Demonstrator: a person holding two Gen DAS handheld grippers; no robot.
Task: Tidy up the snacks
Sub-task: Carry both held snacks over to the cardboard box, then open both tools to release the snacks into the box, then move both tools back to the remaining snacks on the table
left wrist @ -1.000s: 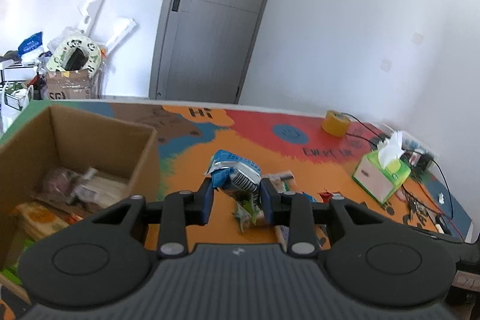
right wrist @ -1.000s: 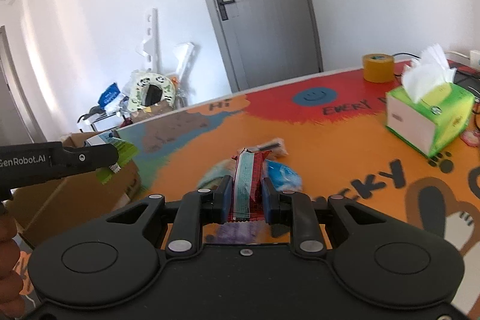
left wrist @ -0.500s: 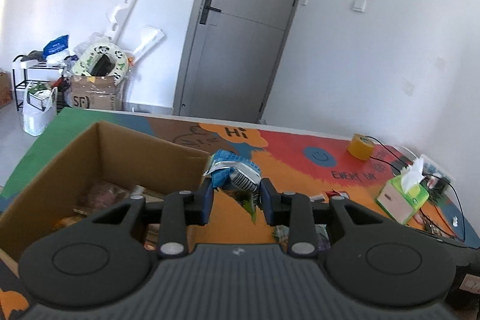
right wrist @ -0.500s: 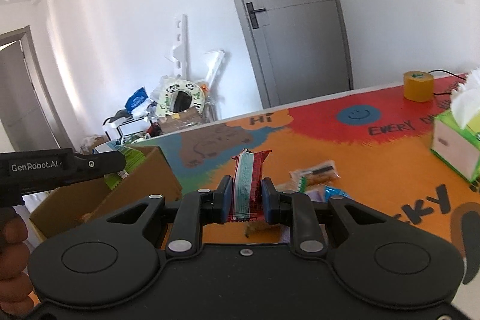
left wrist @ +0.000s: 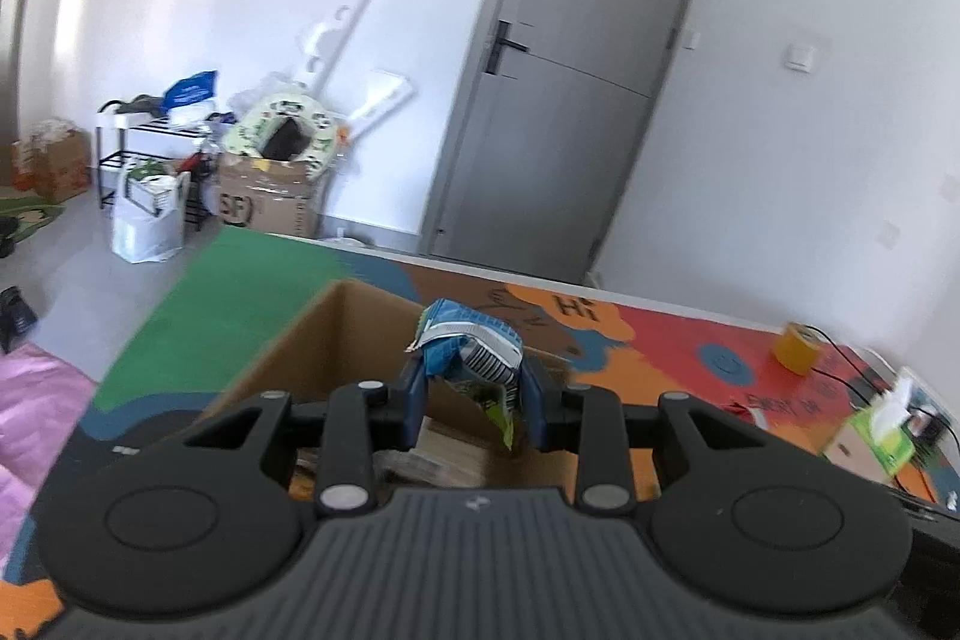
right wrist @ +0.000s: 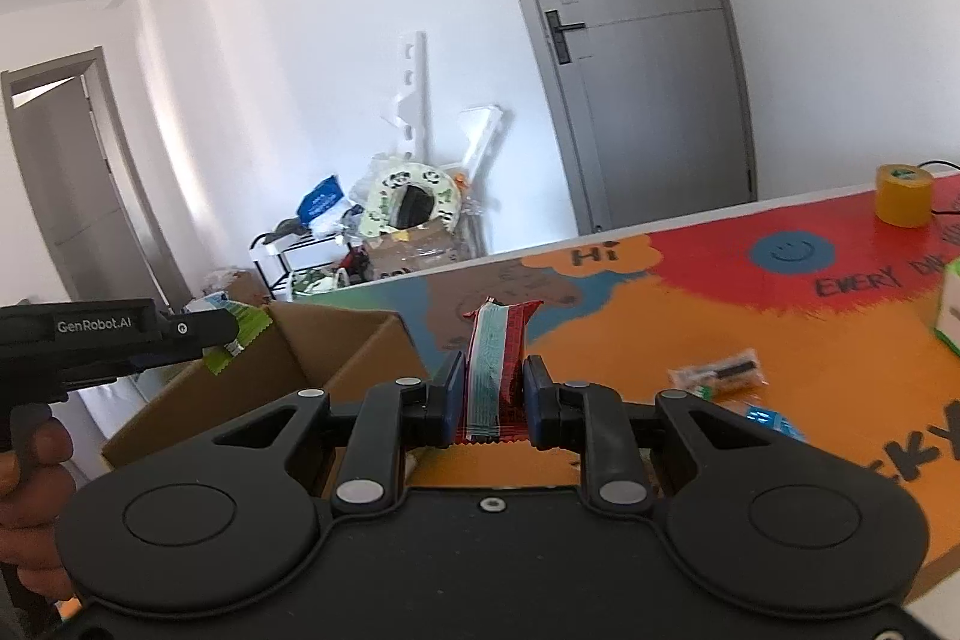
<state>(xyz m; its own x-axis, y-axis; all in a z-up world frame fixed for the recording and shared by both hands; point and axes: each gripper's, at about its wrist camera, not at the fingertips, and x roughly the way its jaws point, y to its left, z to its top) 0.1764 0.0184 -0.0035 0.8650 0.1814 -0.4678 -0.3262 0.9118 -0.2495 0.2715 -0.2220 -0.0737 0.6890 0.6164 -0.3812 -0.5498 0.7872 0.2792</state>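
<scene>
My left gripper (left wrist: 474, 388) is shut on a crumpled blue, white and green snack packet (left wrist: 474, 352), held over the open cardboard box (left wrist: 336, 334); several wrapped snacks lie in the box's bottom. My right gripper (right wrist: 493, 388) is shut on a red and pale-green wrapped snack bar (right wrist: 495, 358) standing upright between its pads, just right of the box's (right wrist: 336, 358) near corner. In the right wrist view the left gripper (right wrist: 198, 340) reaches in from the left above the box, a green packet edge showing at its tip.
Two loose snacks, a clear packet (right wrist: 717, 376) and a blue one (right wrist: 774, 421), lie on the colourful table mat (right wrist: 750, 316). A yellow tape roll (right wrist: 903, 193), a green tissue box (left wrist: 876, 430) and cables sit at the right. Clutter lines the far wall beside the grey door.
Both grippers have moved left with their snacks still held. The left one now hangs over the box's opening, and the right one has come up beside the box.
</scene>
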